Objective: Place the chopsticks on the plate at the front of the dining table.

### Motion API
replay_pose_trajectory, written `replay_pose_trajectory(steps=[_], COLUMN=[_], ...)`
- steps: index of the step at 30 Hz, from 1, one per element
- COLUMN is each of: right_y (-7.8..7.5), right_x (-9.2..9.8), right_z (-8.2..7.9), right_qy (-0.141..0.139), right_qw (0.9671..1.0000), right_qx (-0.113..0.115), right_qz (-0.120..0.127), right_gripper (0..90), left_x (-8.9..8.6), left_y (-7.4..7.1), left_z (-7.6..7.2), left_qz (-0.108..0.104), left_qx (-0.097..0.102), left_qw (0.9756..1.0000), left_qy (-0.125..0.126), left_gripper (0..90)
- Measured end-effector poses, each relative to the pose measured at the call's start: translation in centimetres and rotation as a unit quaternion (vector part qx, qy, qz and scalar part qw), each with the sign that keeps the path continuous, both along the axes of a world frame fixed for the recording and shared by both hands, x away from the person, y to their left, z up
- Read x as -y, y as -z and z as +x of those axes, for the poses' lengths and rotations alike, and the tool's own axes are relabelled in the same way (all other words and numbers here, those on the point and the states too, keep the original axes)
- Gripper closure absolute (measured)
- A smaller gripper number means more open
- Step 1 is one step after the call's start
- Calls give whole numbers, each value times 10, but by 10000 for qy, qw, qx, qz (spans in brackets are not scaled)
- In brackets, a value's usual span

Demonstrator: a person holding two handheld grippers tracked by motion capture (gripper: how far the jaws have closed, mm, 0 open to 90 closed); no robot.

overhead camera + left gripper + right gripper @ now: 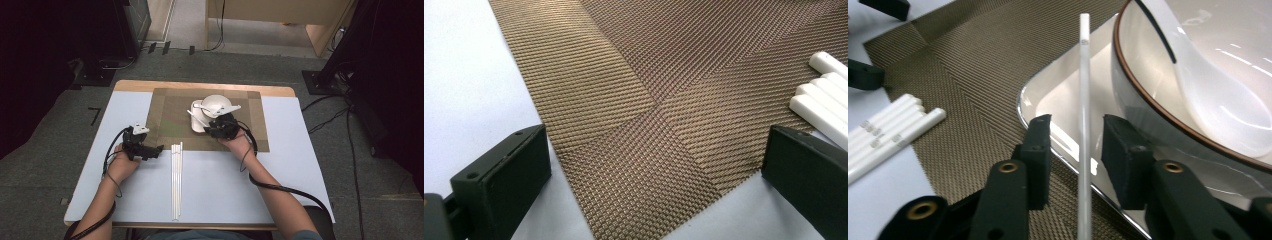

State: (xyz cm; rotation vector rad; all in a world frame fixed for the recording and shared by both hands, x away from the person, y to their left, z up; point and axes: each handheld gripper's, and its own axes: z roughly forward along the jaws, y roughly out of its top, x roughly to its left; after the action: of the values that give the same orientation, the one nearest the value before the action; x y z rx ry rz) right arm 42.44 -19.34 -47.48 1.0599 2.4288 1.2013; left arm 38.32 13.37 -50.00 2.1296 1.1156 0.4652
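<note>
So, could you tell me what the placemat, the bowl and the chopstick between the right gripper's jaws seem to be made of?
Placemat: woven brown mesh, probably vinyl or fabric, matte; the weave shows.
Bowl: glossy white with a brown rim and sharp reflections, likely glazed ceramic, possibly melamine.
Chopstick: smooth white, slightly shiny, probably plastic or melamine.

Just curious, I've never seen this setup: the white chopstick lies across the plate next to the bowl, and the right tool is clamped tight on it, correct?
Not quite. The right tool stands open around the chopstick, pads clear of it, as the right gripper view shows. It does lie across the plate beside the bowl.
</note>
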Motion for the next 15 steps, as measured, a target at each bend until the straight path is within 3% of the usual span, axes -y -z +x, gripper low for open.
replay_pose_trajectory(steps=[5,8,15], right_y=[-2,-4,-7], right_x=[-2,-4,-5], right_z=[-2,-3,-5], right_qy=[-49,-149,-166], right_qw=[10000,9998,9997], right_qx=[4,-103,-154], right_qz=[59,97,109], right_gripper=[533,435,375], left_x=[0,0,0], left_y=[0,0,0], left_z=[0,0,0], left_qz=[0,0,1], left_qx=[0,0,0], left_qw=[10000,10000,10000], left_qy=[-4,-6,-8], left_gripper=[0,0,0])
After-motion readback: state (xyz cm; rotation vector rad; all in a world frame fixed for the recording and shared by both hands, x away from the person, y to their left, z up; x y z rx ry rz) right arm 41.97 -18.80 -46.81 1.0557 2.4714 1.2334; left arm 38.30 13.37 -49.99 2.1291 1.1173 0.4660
